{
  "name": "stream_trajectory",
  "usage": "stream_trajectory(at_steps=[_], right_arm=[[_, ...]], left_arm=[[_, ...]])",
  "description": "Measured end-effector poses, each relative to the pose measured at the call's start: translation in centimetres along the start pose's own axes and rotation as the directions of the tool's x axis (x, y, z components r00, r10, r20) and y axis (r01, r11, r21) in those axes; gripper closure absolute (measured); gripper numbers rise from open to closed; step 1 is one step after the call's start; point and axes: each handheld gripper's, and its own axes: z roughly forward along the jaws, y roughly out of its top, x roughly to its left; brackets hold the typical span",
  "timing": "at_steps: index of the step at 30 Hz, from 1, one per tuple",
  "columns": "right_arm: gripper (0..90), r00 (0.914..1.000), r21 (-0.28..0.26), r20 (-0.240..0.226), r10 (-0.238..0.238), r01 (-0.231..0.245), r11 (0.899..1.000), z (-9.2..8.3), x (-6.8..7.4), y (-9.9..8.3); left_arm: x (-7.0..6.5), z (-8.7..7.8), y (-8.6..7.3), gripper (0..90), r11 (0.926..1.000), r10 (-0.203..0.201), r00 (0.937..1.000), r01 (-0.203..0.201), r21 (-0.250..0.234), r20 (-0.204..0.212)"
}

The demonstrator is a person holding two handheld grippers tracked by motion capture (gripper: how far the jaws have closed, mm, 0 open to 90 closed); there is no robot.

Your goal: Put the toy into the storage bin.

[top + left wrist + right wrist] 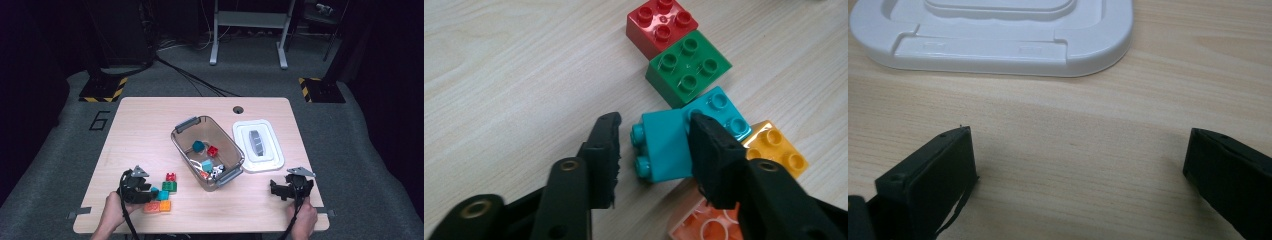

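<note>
Left claw (651, 150) low, astride tipped teal brick (664, 147)

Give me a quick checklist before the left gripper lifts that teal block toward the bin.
1. Teal block between the left gripper's jaws: ok.
2. Both pads pressing the block: not ok, a gap shows at one pad.
3. Neighbouring green block and yellow block free of the teal one: cannot tell, they sit very close.
4. Bin open: ok, lid lies beside it.
5. Right gripper out of the way: ok, open over bare table.

white lid (258, 145) beside clear bin (186, 145)
</note>
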Motion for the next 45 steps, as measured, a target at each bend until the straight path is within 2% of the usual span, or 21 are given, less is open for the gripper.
stream_trajectory(at_steps=[4,7,9,10,16,23,26,32,33,34,35,36,38,39,40,42,43,45], right_arm=[[0.0,1.0000,0.000,0.000,0.000,0.000,1.000,0.0,0.0,0.0],[0.0,1.0000,0.000,0.000,0.000,0.000,1.000,0.0,0.0,0.0],[0.0,1.0000,0.000,0.000,0.000,0.000,1.000,0.0,0.0,0.0],[0.0,1.0000,0.000,0.000,0.000,0.000,1.000,0.0,0.0,0.0],[0.0,1.0000,-0.001,0.000,-0.001,0.001,1.000,0.0,0.0,0.0],[0.0,1.0000,0.010,0.000,0.007,-0.007,1.000,-0.1,0.0,0.0],[0.0,1.0000,0.010,0.000,0.007,-0.007,1.000,-0.1,0.0,0.0],[0.0,1.0000,0.010,0.000,0.007,-0.007,1.000,-0.1,0.0,0.0],[0.0,1.0000,0.010,0.001,0.007,-0.007,1.000,-0.1,0.0,0.0],[0.0,1.0000,0.010,0.000,0.007,-0.007,1.000,-0.1,0.0,0.0],[0.0,1.0000,0.010,0.001,0.007,-0.007,1.000,-0.1,0.0,0.0],[0.0,1.0000,0.003,0.000,0.008,-0.008,1.000,0.0,0.1,0.0],[0.0,1.0000,0.005,0.002,0.008,-0.008,1.000,0.0,0.1,0.0],[0.0,1.0000,0.006,0.000,0.004,-0.004,1.000,0.0,0.0,0.0],[0.0,1.0000,0.006,0.001,0.004,-0.004,1.000,0.0,0.0,0.0],[0.0,1.0000,0.006,0.001,0.005,-0.005,1.000,0.0,0.0,0.0],[0.0,1.0000,0.005,0.000,0.002,-0.002,1.000,0.0,0.0,0.0],[0.0,1.0000,0.005,0.000,0.001,-0.001,1.000,0.0,0.0,0.1]], left_arm=[[0.4,0.0,-0.3,66.6,0.9999,0.012,0.9997,-0.012,-0.001,-0.019],[0.8,-0.1,-0.3,67.3,0.9999,0.015,0.9993,-0.016,-0.005,-0.033],[1.1,-0.1,-0.3,67.3,1.0000,0.000,0.9996,0.000,-0.009,-0.029],[1.4,-0.2,-0.3,67.4,0.9999,0.009,0.9992,-0.010,-0.005,-0.038],[2.3,-0.5,0.2,67.4,0.9994,-0.018,0.9986,0.017,-0.030,-0.049],[3.6,-1.5,1.3,67.4,0.9976,-0.033,0.9979,0.029,-0.064,-0.057],[4.1,-1.9,1.9,67.4,0.9940,-0.059,0.9969,0.054,-0.095,-0.052],[4.7,-2.8,3.2,67.4,0.9916,-0.051,0.9967,0.043,-0.122,-0.063],[4.9,-3.1,3.5,67.4,0.9932,-0.034,0.9973,0.026,-0.113,-0.064],[4.8,-3.1,3.6,67.4,0.9905,-0.053,0.9965,0.045,-0.130,-0.064],[5.0,-3.4,4.0,67.4,0.9923,-0.031,0.9972,0.023,-0.122,-0.068],[5.0,-3.5,4.2,67.4,0.9912,-0.039,0.9971,0.030,-0.129,-0.066],[5.1,-3.8,4.7,67.4,0.9918,-0.024,0.9973,0.015,-0.127,-0.069],[5.1,-3.9,5.0,67.4,0.9897,-0.038,0.9968,0.028,-0.141,-0.070],[5.2,-4.1,5.3,67.4,0.9908,-0.018,0.9969,0.008,-0.135,-0.077],[5.2,-4.2,6.0,67.4,0.9873,-0.026,0.9964,0.013,-0.158,-0.081],[5.3,-4.5,6.3,67.4,0.9893,-0.008,0.9965,-0.004,-0.146,-0.083],[5.2,-4.7,7.0,67.4,0.9862,-0.016,0.9958,0.001,-0.166,-0.090]])
